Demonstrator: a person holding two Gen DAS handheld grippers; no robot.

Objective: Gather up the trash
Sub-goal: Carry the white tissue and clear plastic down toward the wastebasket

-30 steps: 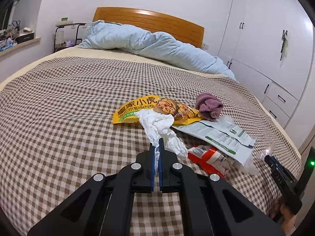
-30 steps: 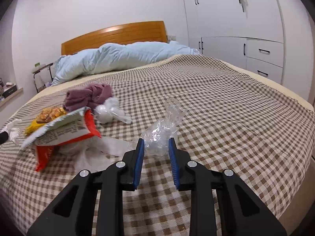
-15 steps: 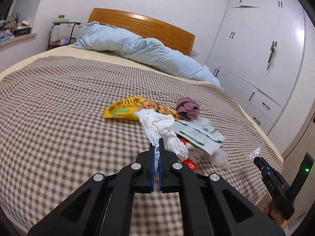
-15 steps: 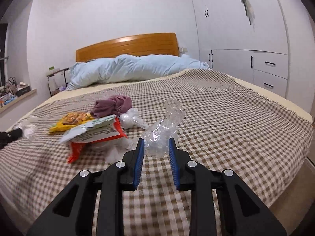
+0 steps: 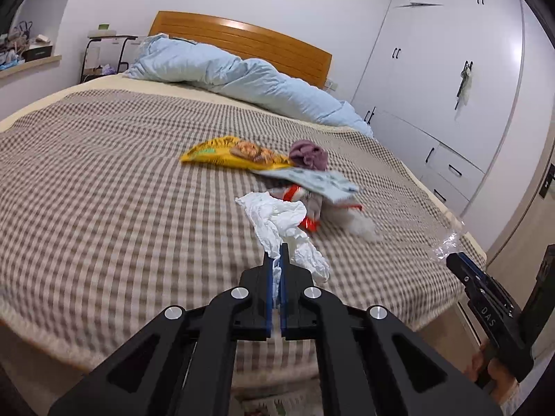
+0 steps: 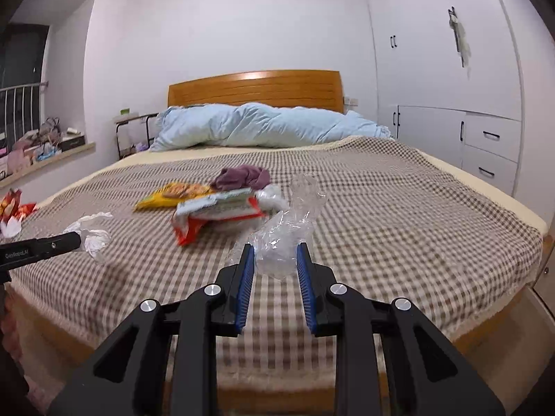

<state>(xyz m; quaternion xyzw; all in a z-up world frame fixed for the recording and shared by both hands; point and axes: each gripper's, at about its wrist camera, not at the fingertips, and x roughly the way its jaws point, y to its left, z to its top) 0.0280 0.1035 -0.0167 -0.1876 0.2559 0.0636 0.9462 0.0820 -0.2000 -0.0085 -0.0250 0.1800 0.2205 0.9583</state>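
Already your left gripper (image 5: 276,260) pinched the crumpled tissue (image 5: 281,223) narrowly at six o'clock; your right gripper (image 6: 275,260) held the clear plastic wrap (image 6: 282,239) loosely, so it could have slipped.

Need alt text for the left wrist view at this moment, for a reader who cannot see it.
The left gripper is shut on a crumpled white tissue, held above a brown checked bedspread. Beyond lie a yellow snack bag, other wrappers and a purple cloth; the right gripper enters at the right edge.
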